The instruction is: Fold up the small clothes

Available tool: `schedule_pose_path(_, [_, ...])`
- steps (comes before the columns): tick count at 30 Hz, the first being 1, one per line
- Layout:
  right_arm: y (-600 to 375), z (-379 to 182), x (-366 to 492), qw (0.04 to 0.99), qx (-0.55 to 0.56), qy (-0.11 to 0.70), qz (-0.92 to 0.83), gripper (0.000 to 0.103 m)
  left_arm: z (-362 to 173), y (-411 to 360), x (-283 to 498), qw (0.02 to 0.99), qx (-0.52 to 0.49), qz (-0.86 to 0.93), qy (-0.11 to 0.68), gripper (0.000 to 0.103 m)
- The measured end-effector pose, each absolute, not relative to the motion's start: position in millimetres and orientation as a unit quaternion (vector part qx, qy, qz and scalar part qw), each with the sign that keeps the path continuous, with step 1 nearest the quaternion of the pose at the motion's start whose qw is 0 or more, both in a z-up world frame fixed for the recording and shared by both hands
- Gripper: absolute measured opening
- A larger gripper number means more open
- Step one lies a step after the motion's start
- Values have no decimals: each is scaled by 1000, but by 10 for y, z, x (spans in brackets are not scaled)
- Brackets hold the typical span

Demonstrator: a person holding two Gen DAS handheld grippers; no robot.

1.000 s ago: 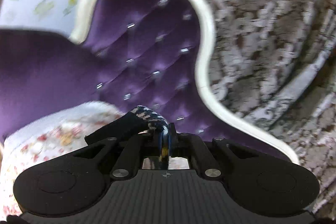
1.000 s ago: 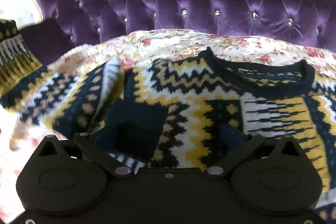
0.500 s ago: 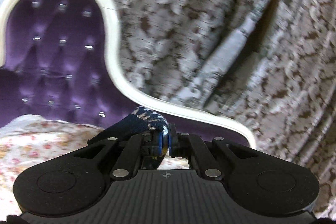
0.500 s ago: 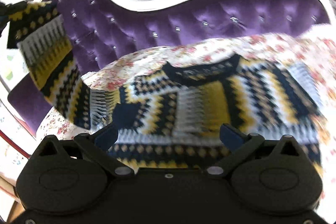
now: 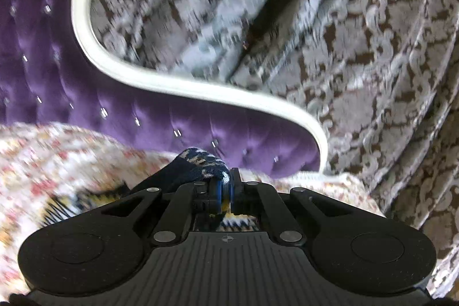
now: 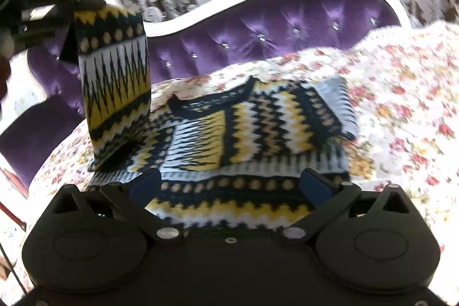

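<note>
A small knitted sweater [image 6: 258, 131] in navy, yellow and white zigzags lies on a floral cover [image 6: 401, 111] on a purple sofa. Its right sleeve is folded over the body. My left gripper [image 5: 226, 191] is shut on the cuff of the left sleeve [image 5: 198, 165]. In the right wrist view that sleeve [image 6: 114, 82] hangs lifted above the sweater's left side, held by the left gripper [image 6: 83, 0]. My right gripper [image 6: 229, 185] is open and empty, its fingers spread just over the sweater's hem.
The tufted purple sofa back [image 6: 272, 27] with a white frame [image 5: 200, 88] rises behind the sweater. A patterned grey-brown curtain [image 5: 358, 48] hangs behind the sofa. The floral cover spreads to the right of the sweater.
My left gripper has lifted the sleeve and carried it up and toward the sweater's middle. My right gripper has pulled back from the sweater, still open.
</note>
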State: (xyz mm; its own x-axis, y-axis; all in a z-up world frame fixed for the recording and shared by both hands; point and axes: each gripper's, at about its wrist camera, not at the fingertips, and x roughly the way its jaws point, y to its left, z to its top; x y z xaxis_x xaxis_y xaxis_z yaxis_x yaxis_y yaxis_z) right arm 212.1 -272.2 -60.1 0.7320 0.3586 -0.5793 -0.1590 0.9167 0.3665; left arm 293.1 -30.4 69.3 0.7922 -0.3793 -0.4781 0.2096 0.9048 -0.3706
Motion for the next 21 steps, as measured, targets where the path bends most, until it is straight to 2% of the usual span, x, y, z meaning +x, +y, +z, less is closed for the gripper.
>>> schedule_pose_path(13, [-3203, -623, 2194, 915, 205, 336, 86, 102, -204, -1150, 3036, 913, -108, -178, 350, 6])
schedule_pose_path(14, [-3222, -624, 2199, 916, 205, 335, 82, 102, -258, -1191, 3040, 911, -105, -181, 355, 12])
schedule_pose_path(15, [-3239, -625, 2199, 917, 206, 334, 78, 102, -312, -1229, 3044, 909, -105, -184, 360, 24])
schedule_pose_path(17, [-3291, -623, 2208, 917, 209, 332, 70, 102, -400, -1266, 3035, 904, -113, -190, 365, 38])
schedule_pose_path(19, [-3342, -623, 2214, 917, 216, 329, 63, 102, -462, -1307, 3022, 901, -115, -199, 368, 43])
schedule_pose_path(21, [-3396, -629, 2225, 918, 221, 326, 51, 102, -485, -1340, 3013, 896, -110, -214, 374, 58])
